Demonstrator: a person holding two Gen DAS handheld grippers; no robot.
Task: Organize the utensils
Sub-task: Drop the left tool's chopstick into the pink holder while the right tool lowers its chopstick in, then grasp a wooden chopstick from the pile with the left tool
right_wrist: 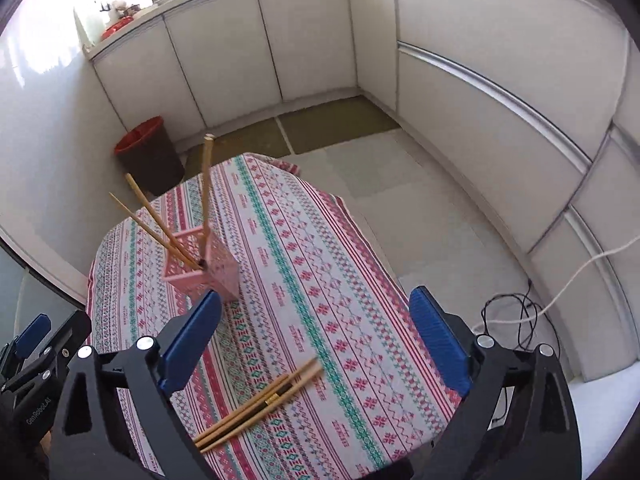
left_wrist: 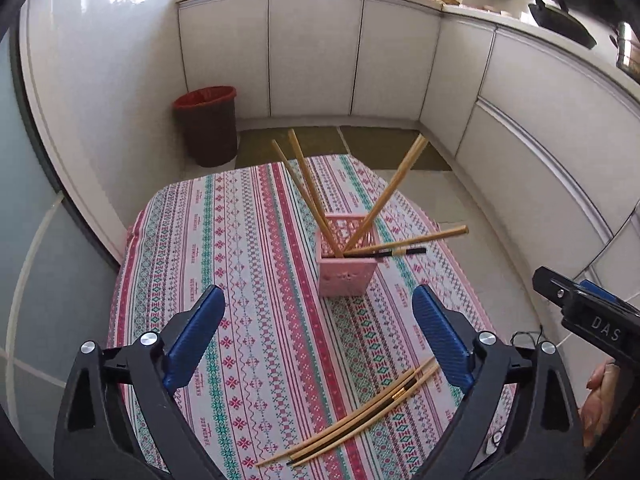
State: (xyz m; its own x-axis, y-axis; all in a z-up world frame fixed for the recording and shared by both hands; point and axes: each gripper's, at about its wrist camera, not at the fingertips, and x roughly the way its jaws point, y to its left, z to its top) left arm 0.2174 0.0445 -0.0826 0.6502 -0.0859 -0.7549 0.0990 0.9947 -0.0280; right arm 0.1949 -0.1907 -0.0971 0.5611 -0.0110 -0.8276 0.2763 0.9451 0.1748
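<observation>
Below the right tool [right_wrist: 316,334], loose chopsticks [right_wrist: 260,404].

The left gripper [left_wrist: 316,312] had black angular arms, silver round screws and ribbed blue pads [left_wrist: 440,336]. The right gripper [right_wrist: 314,316] looked alike, its black housing bearing white "DAS" lettering. Bare skin showed on the right hand [left_wrist: 596,404].

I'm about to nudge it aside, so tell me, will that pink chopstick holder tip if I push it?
Probably yes. The pink holder looks like light, thin plastic, and the chopsticks in it splay far past its rim, so it is likely top-heavy. The tablecloth may grip its base, so push low.
</observation>
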